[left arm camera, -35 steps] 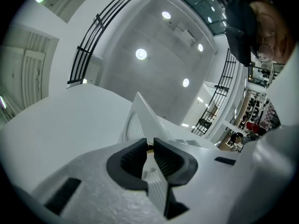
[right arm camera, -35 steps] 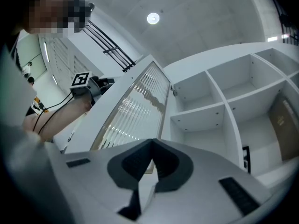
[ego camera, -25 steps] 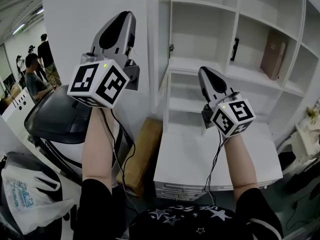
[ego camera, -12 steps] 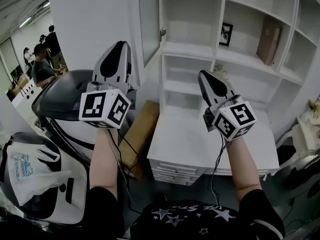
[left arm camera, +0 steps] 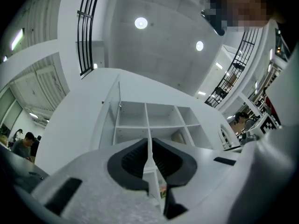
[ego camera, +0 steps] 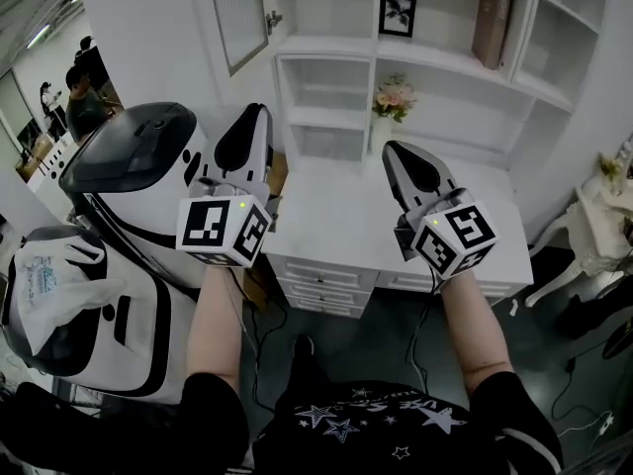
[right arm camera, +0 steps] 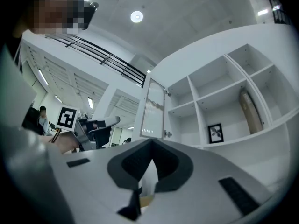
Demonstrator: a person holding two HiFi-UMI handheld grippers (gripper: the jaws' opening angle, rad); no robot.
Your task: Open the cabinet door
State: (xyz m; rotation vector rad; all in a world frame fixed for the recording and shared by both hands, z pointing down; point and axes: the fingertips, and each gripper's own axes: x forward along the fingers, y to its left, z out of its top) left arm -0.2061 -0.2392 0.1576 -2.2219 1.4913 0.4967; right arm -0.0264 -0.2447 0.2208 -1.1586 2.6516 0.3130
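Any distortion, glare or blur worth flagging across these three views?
Head view: sharp, evenly lit, shelves bowed by the wide lens. Left gripper view: heavy fisheye, dark corners, ceiling light glaring, mosaic patch top right. Right gripper view: same fisheye, close foreground soft, mosaic patch top left.

Open lab hall: mezzanine railings (left arm camera: 86, 31), people (ego camera: 84, 92) working.

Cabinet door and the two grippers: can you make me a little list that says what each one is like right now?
cabinet door: open, at the top left of the shelves
left gripper: jaws together, holding nothing, not touching the door
right gripper: jaws together, holding nothing
shelves: picture frame, flowers and book inside
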